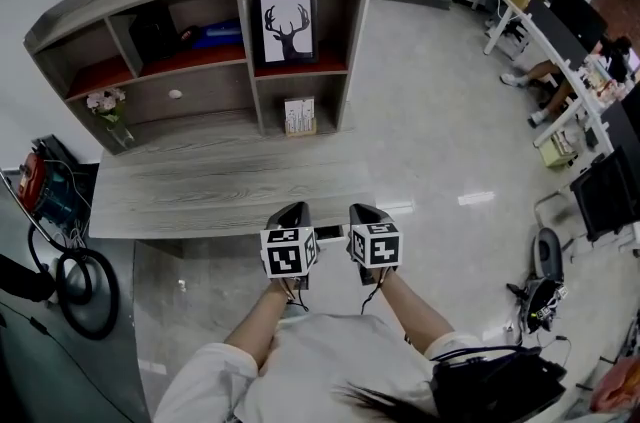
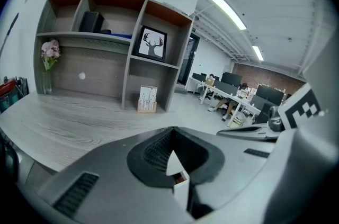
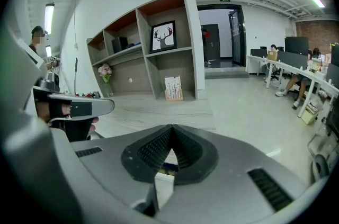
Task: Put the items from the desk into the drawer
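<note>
Both claws were held side by side just off the near edge of the desk [image 1: 200, 196], towards its right corner. The left gripper [image 1: 292, 209] and the right gripper [image 1: 364, 209] were each seen with jaws closed together and nothing between them. The drawer [image 1: 205, 94], marked by a round knob, was set into the hutch along the far edge and was shut. A vase of flowers [image 1: 108, 111] was stood near the far left corner, and a small card stand [image 1: 299, 116] in the open bay at the far edge, right of the drawer. The rest of the top was bare. Such a scene would fit things waiting before a closed drawer, or a drawer already filled and closed. In either case the claws were best kept apart, and the top-heavy vase given room.
</note>
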Demonstrator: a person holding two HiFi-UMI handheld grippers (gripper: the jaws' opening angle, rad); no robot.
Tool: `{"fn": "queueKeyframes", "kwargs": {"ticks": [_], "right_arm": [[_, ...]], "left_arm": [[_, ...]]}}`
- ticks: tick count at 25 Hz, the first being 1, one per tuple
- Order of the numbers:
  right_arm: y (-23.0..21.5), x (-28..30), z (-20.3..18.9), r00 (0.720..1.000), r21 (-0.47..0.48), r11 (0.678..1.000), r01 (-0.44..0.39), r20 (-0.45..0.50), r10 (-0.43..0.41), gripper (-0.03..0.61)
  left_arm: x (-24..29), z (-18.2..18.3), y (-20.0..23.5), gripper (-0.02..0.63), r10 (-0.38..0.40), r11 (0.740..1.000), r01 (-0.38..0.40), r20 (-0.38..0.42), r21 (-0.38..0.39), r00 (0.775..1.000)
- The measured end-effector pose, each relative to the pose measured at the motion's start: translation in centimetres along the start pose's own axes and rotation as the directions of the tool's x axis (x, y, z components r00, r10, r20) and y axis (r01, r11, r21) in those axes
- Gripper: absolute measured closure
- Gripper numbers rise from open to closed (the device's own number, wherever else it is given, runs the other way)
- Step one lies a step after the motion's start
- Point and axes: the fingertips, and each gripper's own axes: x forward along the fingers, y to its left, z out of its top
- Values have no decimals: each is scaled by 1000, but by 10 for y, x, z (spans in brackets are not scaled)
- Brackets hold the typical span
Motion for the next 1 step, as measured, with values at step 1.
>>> {"fn": "queueKeyframes", "kwargs": {"ticks": [1], "right_arm": [[1, 0, -2, 1000, 2, 1000, -1, -4, 1, 580]], "left_arm": [[0, -1, 0, 617, 1, 1000, -1, -2, -2, 1000]]}}
